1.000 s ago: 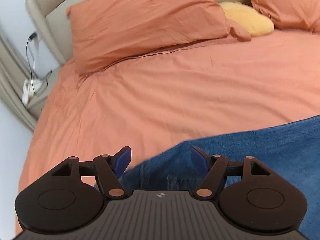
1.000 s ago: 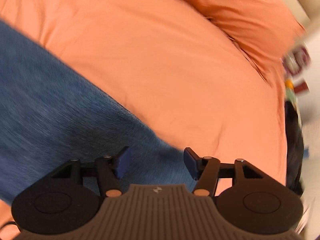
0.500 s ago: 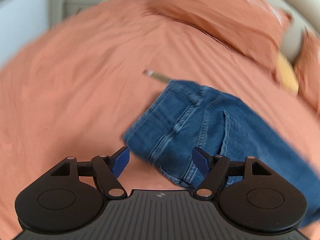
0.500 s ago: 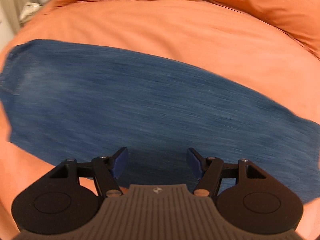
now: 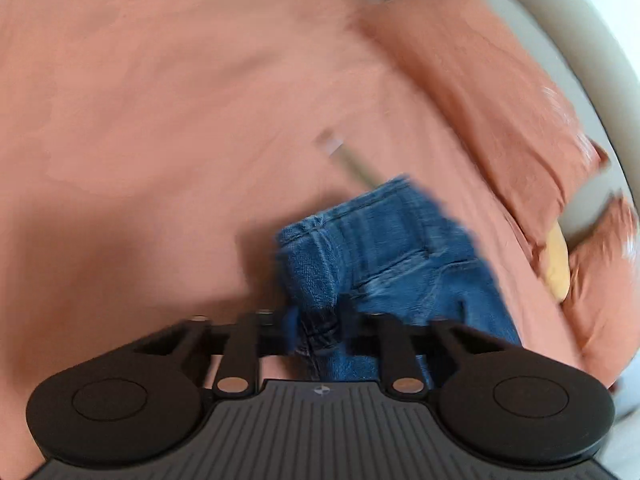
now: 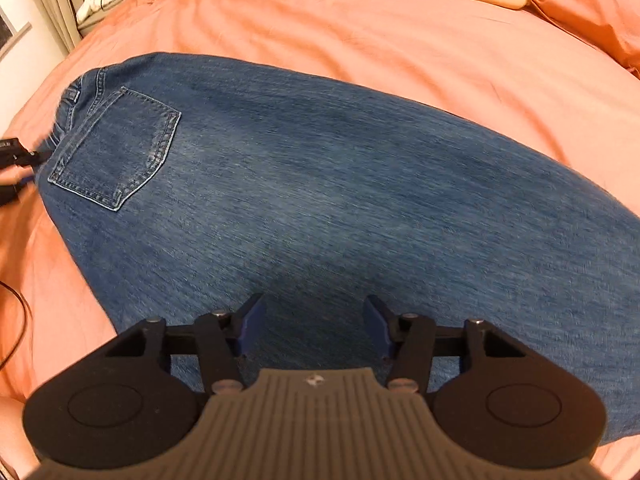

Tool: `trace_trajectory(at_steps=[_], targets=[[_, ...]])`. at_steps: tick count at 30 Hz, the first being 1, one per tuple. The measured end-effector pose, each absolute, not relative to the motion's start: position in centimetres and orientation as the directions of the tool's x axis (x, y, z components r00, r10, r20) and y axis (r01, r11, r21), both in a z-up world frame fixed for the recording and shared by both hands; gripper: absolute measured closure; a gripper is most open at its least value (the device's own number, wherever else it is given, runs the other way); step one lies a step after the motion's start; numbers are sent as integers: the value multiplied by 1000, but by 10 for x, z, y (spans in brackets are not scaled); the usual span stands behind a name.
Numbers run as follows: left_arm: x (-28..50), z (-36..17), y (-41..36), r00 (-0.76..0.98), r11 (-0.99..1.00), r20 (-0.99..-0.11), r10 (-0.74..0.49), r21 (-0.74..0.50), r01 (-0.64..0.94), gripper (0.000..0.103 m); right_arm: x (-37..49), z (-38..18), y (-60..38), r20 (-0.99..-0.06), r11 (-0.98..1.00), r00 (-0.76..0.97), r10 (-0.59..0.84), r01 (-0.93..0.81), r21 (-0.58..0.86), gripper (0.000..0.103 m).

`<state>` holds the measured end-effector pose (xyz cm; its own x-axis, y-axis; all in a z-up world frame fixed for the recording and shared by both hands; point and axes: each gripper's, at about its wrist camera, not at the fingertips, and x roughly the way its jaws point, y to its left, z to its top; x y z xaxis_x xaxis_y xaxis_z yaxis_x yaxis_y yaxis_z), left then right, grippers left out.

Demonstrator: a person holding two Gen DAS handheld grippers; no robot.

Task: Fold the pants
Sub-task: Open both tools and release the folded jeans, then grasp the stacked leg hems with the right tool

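Left gripper [image 5: 320,320] just closed — clamped on jeans [image 6: 320,184] waistband, right gripper [image 6: 312,320] narrowing, jaws apart above denim

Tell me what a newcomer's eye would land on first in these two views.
The blue jeans spread across the orange bedspread, back pocket up at the left. The left gripper has just closed on the bunched waistband, while the right gripper hovers open over the leg.

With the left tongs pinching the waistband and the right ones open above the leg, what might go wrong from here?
1. The left tongs have just closed on the jeans at a bunched waistband edge; it may slip out.
2. The right tongs, narrowing but empty, could pinch the orange bedcover along with denim.
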<state>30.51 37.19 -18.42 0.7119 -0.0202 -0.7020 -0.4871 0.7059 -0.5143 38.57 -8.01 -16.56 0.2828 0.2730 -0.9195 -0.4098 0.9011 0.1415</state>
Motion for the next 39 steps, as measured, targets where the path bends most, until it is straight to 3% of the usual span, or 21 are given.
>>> trace_trajectory(at_steps=[3,5,11,15,16,19,20,21,26,33,39], targets=[[303,-139,359,763,792,-646,-1,-466,-394,87,390,-162,-73,-922,897,287,258,-425,119,52],[308,-131,352,753,855,-658,32,-372,-362,87,390,-160,-71,-924,896,284,256,-428,117,52],[328,-206,369,599,836,-799,47,-297,-461,86,395,-180,-67,-937,908,259,236,-403,117,50],[332,-221,359,586,857,-806,80,-245,-453,81,400,-187,-67,-935,908,288,208,-411,75,44],[336,-217,356,570,866,-817,86,-222,-448,78,403,-187,-69,-934,911,291,210,-405,78,43],[343,-201,354,521,893,-843,133,-126,-432,48,412,-181,-80,-925,920,296,237,-374,116,45],[343,-194,351,514,901,-842,167,-81,-425,34,412,-178,-86,-922,923,302,242,-365,123,45],[341,-187,348,517,909,-832,200,-38,-414,29,411,-175,-95,-919,925,308,245,-357,126,45],[329,-149,326,535,922,-796,284,74,-379,30,405,-150,-172,-901,956,360,240,-248,156,44],[341,-104,249,588,965,-783,202,56,-256,32,401,-123,-343,-902,985,414,127,54,164,44],[358,-96,157,600,988,-789,135,58,-145,32,393,-111,-487,-902,952,431,19,269,148,44]])
